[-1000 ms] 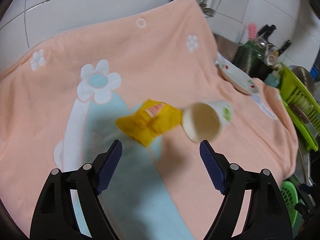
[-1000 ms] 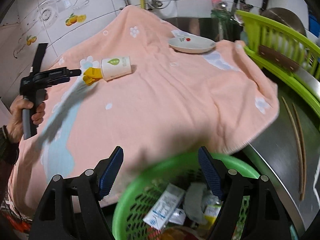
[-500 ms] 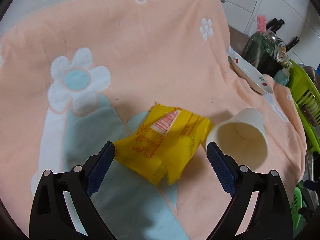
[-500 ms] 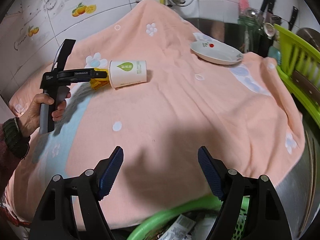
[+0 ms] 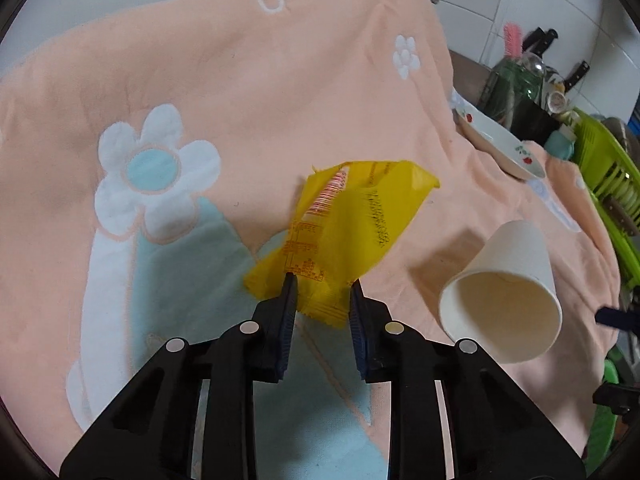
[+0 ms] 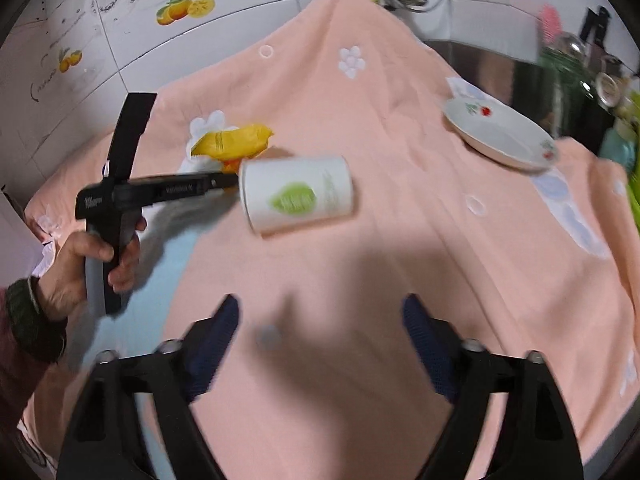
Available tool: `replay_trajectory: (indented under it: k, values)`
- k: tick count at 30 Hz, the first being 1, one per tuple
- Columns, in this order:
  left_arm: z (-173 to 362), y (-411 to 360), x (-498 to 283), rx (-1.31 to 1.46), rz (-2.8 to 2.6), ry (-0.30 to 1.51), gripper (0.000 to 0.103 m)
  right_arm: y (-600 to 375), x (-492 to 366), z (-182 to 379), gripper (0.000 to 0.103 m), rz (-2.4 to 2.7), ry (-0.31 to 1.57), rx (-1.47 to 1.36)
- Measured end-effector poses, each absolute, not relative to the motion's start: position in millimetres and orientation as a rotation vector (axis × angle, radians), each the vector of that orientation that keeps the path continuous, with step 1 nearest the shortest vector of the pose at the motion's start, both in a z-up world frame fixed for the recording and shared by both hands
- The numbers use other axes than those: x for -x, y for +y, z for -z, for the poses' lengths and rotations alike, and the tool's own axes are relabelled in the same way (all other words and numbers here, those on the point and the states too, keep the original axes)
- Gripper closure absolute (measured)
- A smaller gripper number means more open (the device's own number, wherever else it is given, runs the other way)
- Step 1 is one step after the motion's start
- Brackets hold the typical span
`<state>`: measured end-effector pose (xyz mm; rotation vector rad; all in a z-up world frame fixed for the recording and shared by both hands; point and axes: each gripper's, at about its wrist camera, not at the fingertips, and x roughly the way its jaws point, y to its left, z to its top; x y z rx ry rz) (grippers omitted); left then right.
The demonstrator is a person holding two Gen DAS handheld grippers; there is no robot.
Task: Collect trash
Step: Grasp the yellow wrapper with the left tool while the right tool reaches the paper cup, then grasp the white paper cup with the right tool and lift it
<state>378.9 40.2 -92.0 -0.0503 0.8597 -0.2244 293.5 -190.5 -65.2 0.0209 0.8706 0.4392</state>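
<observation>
Peach towel [image 5: 280,80]; wrapper [image 5: 344,224] between fingers [image 5: 289,300]

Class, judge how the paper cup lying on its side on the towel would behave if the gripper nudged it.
The paper cup lies on its round wall, so it would probably roll, curving since it tapers. It looks empty and thin, so likely light and easily crushed. The soft towel may slow it.

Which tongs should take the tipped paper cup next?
Right. The right tongs are open and empty, facing the paper cup. The left tongs are shut on the yellow wrapper.
</observation>
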Motion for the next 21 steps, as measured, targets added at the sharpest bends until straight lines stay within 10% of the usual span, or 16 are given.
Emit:
replay_trajectory:
  k: [21]
  values:
    - [81.9,44.7,-336.7,0.059,0.324,0.829,0.099,-186.9,-376.0,79.4,0.016,-0.444,1.030,-0.566]
